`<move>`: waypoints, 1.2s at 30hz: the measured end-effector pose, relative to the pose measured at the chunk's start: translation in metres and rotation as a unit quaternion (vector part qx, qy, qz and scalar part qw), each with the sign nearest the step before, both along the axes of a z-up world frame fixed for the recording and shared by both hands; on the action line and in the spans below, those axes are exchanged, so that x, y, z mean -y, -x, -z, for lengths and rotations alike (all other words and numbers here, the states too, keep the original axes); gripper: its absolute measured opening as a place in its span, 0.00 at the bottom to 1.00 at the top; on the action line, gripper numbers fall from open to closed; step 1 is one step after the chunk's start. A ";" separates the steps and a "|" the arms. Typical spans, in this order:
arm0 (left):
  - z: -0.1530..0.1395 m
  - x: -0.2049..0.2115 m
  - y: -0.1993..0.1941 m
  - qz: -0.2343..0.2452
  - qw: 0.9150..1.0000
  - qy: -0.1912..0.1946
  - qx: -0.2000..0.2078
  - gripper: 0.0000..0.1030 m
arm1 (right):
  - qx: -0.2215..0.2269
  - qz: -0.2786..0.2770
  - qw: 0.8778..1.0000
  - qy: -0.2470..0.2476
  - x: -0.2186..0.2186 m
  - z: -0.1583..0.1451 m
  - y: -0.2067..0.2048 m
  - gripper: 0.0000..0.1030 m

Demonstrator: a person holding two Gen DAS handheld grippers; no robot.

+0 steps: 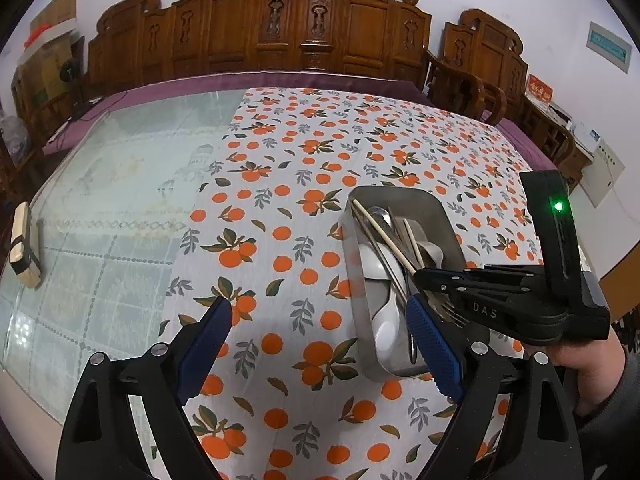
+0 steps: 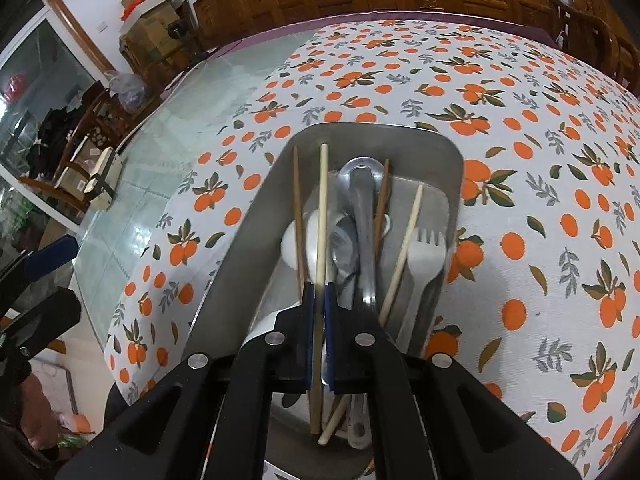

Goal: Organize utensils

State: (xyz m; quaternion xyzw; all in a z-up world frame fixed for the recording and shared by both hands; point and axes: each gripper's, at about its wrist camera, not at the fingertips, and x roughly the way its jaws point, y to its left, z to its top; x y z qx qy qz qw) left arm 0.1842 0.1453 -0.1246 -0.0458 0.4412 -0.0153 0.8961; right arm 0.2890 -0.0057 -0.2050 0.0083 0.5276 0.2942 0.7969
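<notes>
A pale wooden chopstick (image 2: pixel 322 216) sits pinched between the pressed-together fingers of the right gripper (image 2: pixel 319 292), above a metal tray (image 2: pixel 256 216) of mixed cutlery on an orange-patterned tablecloth (image 2: pixel 540 184), while the left gripper (image 1: pixel 320 312) hangs spread wide and empty just beside the tray.

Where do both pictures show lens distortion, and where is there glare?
Left wrist view: the carved wooden screen bows into an arc, and glare sits on the glass tabletop. Right wrist view: the orange-print tablecloth bulges, and corners go dark.
</notes>
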 end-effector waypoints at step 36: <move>-0.019 0.068 0.045 -0.008 0.998 -0.054 0.024 0.92 | 0.180 0.053 0.982 0.009 0.124 -0.102 0.112 0.97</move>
